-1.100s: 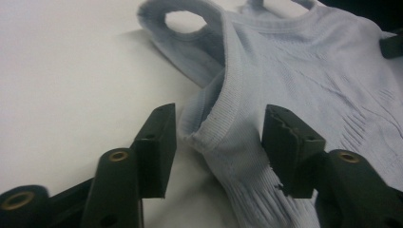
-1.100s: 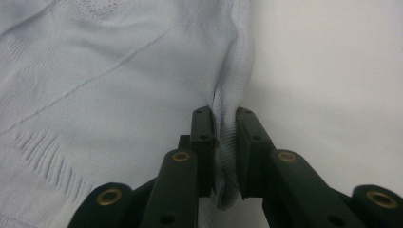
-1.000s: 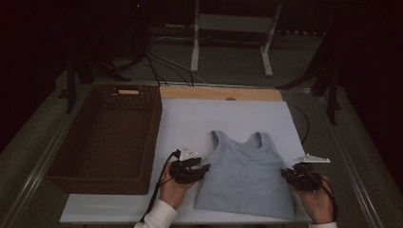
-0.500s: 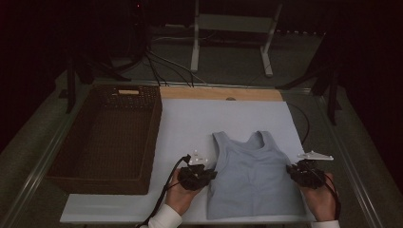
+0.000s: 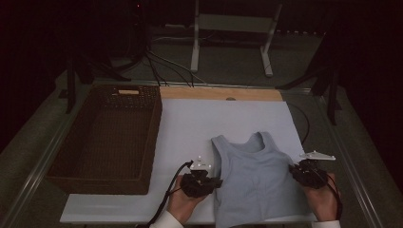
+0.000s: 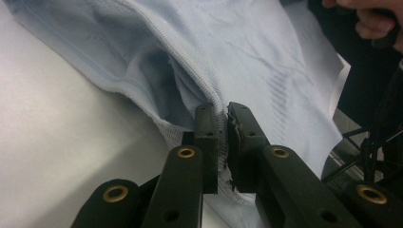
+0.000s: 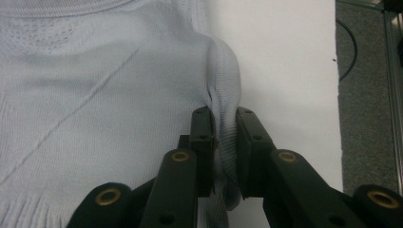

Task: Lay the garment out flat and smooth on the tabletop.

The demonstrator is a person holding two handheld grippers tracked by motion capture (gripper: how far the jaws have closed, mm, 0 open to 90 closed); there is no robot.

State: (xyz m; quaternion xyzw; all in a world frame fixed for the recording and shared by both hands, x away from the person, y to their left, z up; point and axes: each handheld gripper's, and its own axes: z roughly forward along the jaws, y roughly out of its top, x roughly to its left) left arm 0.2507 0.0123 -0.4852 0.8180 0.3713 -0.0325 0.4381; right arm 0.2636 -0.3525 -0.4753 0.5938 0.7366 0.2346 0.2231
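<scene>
A pale blue sleeveless knit top (image 5: 256, 178) lies flat on the white table sheet (image 5: 199, 123), neck toward the far side. My left gripper (image 5: 216, 182) is at the top's left edge, and its jaws have just closed onto a fold of that edge (image 6: 222, 124). At the garment's right edge my right gripper (image 5: 295, 171) is shut on a bunched fold of the side hem (image 7: 226, 137). The cloth is pinched between both pairs of black pads. A hand holds each gripper from the near side.
A dark wicker basket (image 5: 107, 137) stands at the left of the sheet. A wooden strip (image 5: 221, 93) runs along the sheet's far edge. Cables (image 5: 164, 66) and a white stand (image 5: 233, 35) lie on the floor beyond. Metal rails border the table on both sides.
My left gripper has slid right along the sheet to the top's left edge and closed on it. The top's left side has shifted right with it. The right gripper has stayed put.
</scene>
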